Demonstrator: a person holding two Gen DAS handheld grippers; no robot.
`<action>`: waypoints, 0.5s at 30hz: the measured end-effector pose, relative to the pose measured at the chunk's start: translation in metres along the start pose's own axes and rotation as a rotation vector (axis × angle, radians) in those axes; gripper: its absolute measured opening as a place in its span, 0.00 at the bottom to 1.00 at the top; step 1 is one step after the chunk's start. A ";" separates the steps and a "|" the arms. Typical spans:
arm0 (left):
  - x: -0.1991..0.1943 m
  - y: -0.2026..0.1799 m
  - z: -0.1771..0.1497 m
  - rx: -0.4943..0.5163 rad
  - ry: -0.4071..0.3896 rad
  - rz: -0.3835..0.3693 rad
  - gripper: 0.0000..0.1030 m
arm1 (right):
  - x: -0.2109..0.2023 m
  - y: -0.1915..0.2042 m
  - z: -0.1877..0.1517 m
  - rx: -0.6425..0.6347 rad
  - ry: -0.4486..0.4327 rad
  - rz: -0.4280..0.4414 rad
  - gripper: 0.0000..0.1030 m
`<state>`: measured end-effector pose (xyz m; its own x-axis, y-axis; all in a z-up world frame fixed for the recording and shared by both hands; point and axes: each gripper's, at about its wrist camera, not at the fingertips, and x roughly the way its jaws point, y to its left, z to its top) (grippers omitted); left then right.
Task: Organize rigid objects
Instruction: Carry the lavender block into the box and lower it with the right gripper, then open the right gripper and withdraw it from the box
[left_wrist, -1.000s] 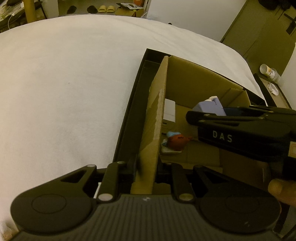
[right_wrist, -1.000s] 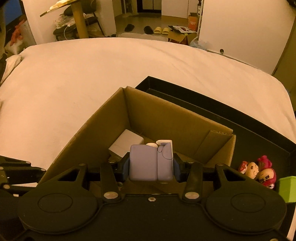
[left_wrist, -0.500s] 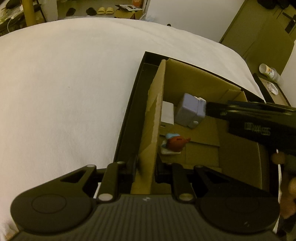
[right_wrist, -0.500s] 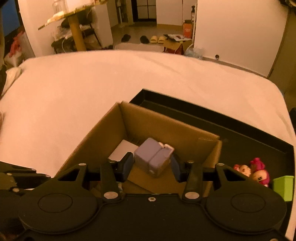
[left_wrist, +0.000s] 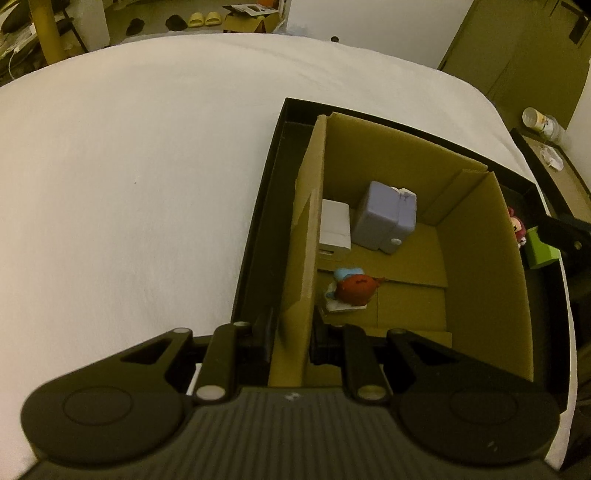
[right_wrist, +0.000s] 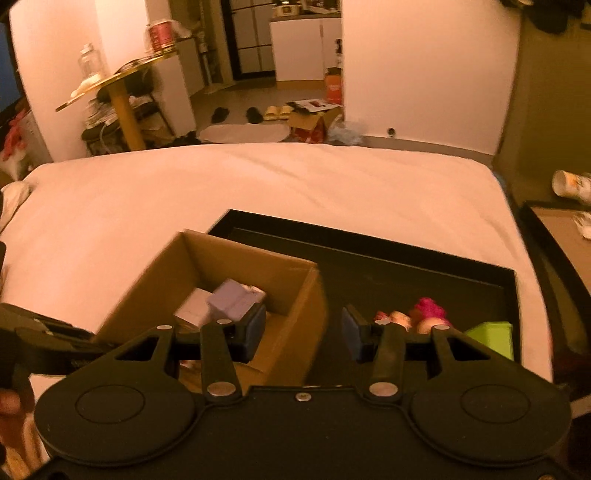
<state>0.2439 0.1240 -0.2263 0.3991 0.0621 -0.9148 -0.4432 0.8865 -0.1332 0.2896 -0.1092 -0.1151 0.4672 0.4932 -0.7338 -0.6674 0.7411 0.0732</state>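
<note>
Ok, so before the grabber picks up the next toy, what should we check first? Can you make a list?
1. Purple block is resting inside the cardboard box, not in any gripper: ok.
2. Right gripper is open with nothing between its fingers: ok.
3. Left gripper is clamped on the box's near wall, steadying it: ok.
4. Next toys are in sight: pink figures and green box sit in the black tray: ok.
5. Room left in the box beside the red toy and white box: ok.
6. Which toy the right gripper is aimed at: cannot tell.
</note>
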 end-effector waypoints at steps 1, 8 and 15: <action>0.001 -0.001 0.001 0.004 0.002 0.002 0.15 | 0.000 -0.006 -0.002 0.005 0.003 -0.010 0.45; 0.001 -0.006 0.001 0.030 0.006 0.026 0.15 | 0.000 -0.039 -0.018 0.048 0.016 -0.068 0.46; 0.003 -0.009 0.001 0.047 0.005 0.050 0.14 | 0.006 -0.067 -0.031 0.093 0.020 -0.113 0.46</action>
<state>0.2502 0.1166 -0.2269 0.3729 0.1047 -0.9219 -0.4247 0.9027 -0.0693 0.3193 -0.1702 -0.1455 0.5242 0.3961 -0.7539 -0.5544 0.8307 0.0510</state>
